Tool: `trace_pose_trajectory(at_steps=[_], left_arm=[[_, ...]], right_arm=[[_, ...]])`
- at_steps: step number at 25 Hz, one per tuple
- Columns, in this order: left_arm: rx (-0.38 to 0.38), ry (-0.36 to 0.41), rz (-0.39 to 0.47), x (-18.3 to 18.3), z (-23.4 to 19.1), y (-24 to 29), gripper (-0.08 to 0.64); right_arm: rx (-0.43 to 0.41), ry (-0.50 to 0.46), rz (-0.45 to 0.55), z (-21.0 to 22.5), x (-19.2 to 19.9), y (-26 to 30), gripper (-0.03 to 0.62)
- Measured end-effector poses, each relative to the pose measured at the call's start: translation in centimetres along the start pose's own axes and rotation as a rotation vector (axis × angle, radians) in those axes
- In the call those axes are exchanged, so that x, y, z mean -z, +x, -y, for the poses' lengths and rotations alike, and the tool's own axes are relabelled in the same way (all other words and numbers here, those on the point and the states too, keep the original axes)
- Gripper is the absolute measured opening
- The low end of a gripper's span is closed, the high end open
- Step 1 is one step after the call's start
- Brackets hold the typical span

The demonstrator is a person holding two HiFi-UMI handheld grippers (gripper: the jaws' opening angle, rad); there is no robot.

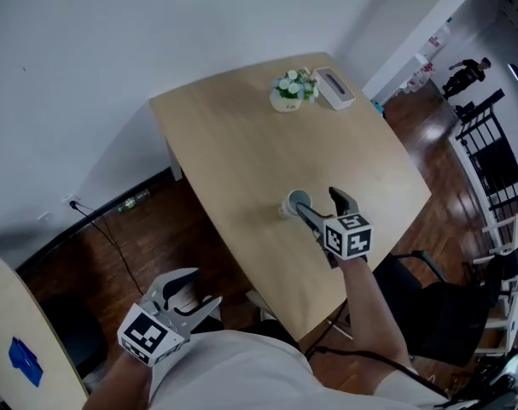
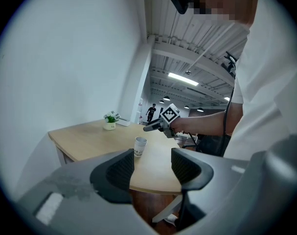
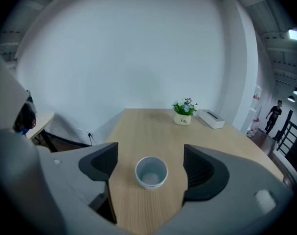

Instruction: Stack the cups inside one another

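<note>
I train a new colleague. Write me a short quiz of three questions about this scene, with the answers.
1. True or false: the right tool is shut on the cup.
2. What stands beside the white box? A) a flower pot B) a bottle C) a bowl
3. Which tool is held off the table?
Key: 1 false, its jaws stand apart, not closed on the cup. 2 A. 3 the left tool.
</note>
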State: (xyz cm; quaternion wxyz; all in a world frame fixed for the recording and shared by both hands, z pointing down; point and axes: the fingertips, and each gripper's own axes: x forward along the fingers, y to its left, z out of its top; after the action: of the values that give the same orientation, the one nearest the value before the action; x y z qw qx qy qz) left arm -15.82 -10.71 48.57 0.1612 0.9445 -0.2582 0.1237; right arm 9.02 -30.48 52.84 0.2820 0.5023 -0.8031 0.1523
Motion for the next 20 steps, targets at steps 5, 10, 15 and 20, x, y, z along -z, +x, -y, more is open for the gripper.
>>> trace_pose_trajectory(at_steps=[5, 10, 15, 20], left_arm=[[0.069, 0.023, 0.031, -1.3, 1.2, 1.4, 0.252], [0.098, 0.041, 0.033, -1.4, 3.1, 2.3, 0.253], [0.079, 0.068, 0.038, -1.5, 7.0, 1.5, 0.253], [0.023, 0.117, 0.04, -1.5, 11.6, 0.6, 0.252]], right_arm=[[0.009, 0.002, 0.013, -2.0, -0.2, -5.8, 0.414], [-0.015, 0.013, -0.008, -4.6, 2.5, -11.4, 0.414], [-0.056, 0.028, 0.015, -7.0, 5.7, -17.1, 0.414], [-0.116, 0.024, 0.067, -9.7, 8.8, -23.6, 0.414]])
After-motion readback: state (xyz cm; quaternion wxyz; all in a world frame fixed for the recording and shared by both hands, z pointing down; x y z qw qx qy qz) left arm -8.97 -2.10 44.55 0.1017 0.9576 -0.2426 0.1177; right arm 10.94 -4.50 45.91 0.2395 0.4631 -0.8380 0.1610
